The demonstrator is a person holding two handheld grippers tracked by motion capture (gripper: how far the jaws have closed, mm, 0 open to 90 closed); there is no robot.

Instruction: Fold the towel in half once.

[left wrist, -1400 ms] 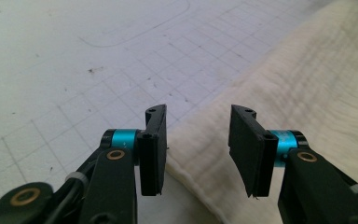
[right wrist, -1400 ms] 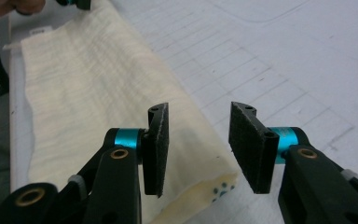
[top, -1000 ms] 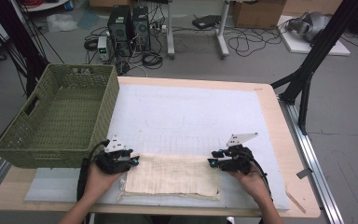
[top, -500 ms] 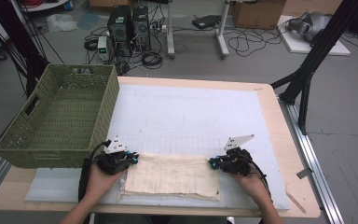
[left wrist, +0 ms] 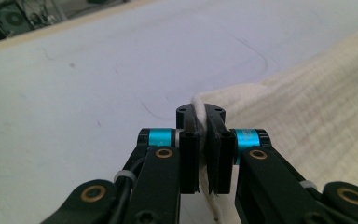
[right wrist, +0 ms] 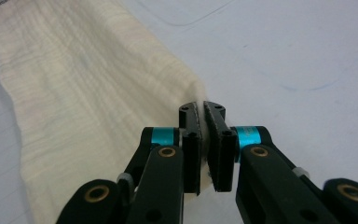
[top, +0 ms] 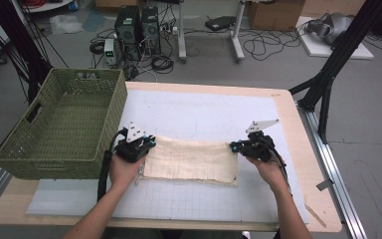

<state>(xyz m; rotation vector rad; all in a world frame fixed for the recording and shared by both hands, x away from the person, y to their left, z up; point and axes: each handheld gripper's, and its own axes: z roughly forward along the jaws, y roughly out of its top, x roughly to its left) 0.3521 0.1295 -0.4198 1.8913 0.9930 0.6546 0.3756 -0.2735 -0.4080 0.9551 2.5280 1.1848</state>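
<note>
A cream, ribbed cloth [top: 191, 159] lies spread on the white mat [top: 204, 109] between my two grippers. My left gripper [top: 148, 145] is shut on the cloth's far left corner. In the left gripper view the jaws [left wrist: 200, 112] have just been closing and pinch a fold of cloth [left wrist: 307, 107] between them. My right gripper [top: 235, 147] is shut on the far right corner. In the right gripper view its pads [right wrist: 201, 109] clamp the cloth's edge, and the cloth [right wrist: 88, 93] stretches away to the left.
A green woven basket [top: 54, 162] stands at the table's left side, close to my left hand. The wooden table edge [top: 298, 149] runs along the right. Black stand legs, cables and computer towers [top: 139, 25] are on the floor beyond the table.
Both grippers have closed on the cloth's far corners. They then moved away from the person, slightly upward, taking the cloth farther up the mat.
</note>
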